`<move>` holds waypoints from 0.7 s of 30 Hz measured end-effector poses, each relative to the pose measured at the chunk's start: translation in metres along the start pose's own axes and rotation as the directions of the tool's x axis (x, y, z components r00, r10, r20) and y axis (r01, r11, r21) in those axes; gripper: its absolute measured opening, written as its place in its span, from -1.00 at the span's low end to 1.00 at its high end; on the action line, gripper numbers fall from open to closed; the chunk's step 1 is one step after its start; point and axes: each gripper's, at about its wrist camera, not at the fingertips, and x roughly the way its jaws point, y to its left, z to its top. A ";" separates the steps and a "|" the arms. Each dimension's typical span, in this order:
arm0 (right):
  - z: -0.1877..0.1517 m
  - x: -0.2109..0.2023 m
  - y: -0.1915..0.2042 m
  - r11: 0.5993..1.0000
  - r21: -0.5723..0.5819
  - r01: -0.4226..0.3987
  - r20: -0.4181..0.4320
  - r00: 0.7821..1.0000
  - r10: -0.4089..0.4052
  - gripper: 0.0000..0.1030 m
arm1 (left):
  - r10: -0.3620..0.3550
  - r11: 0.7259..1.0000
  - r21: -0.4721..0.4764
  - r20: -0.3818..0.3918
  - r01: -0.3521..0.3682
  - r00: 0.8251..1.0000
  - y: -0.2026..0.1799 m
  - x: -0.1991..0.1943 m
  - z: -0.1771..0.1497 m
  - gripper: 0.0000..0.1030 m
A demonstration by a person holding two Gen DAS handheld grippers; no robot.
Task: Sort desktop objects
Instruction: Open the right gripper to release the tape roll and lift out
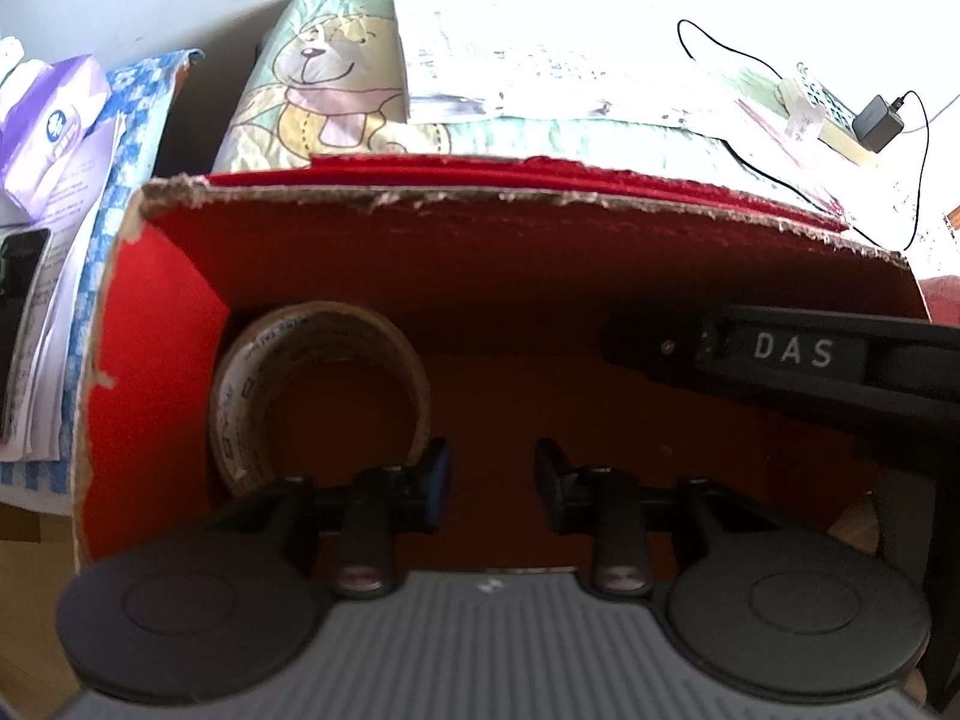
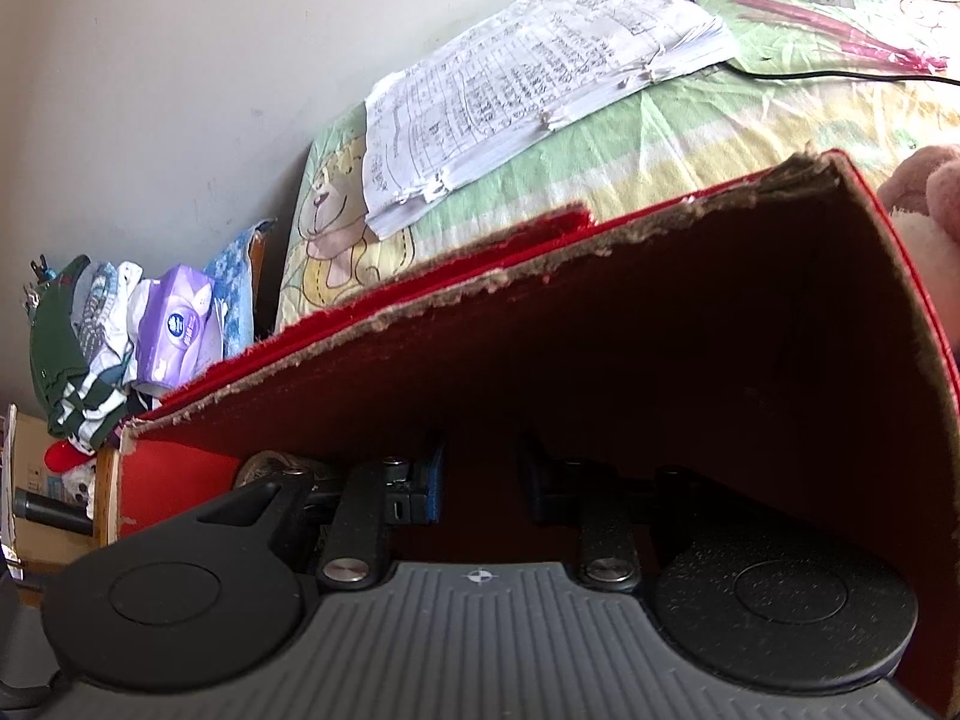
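From the left wrist, the left tool (image 1: 491,483) hangs inside the red cardboard box (image 1: 420,252), its two fingers parted with nothing between them. A roll of brown packing tape (image 1: 318,390) lies flat on the box floor just ahead and left of the tool, touching the left finger's tip or nearly so. The other tool's black body crosses in from the right. A careless withdrawal could snag the box's ragged, torn rim and drag it along the surface.

From the right wrist, the right tool (image 2: 480,477) also sits low inside the box, fingers apart and empty; the tape's edge peeks out to its left. Beyond the frayed wall lie a stapled paper stack (image 2: 528,78) and a glossy purple tissue pack (image 2: 177,330).
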 end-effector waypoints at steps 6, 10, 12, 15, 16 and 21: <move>-0.001 0.001 0.007 0.999 -0.052 0.000 -0.007 1.000 -0.001 -0.43 | 0.008 1.000 0.024 0.020 -0.009 1.000 -0.004 -0.003 -0.001 -0.26; -0.002 -0.005 0.012 0.996 -0.087 -0.017 0.012 1.000 0.018 -0.43 | 0.027 0.997 0.067 0.051 -0.030 0.998 -0.013 -0.008 -0.004 -0.20; -0.002 -0.014 0.013 0.995 -0.102 -0.023 0.043 0.999 0.028 -0.43 | 0.021 0.995 0.090 0.086 -0.029 0.996 -0.016 -0.013 -0.005 -0.13; -0.005 -0.040 0.015 0.990 -0.117 -0.072 0.094 0.992 0.083 -0.43 | 0.002 0.991 0.127 0.205 -0.028 0.979 -0.019 -0.032 -0.016 0.19; -0.007 -0.051 0.014 0.987 -0.128 -0.099 0.110 0.988 0.113 -0.43 | 0.014 0.988 0.147 0.254 -0.053 0.967 -0.022 -0.041 -0.021 0.34; -0.025 -0.110 0.000 0.960 -0.150 -0.236 0.185 0.947 0.262 -0.43 | -0.017 0.978 0.194 0.425 -0.072 0.905 -0.041 -0.095 -0.056 0.43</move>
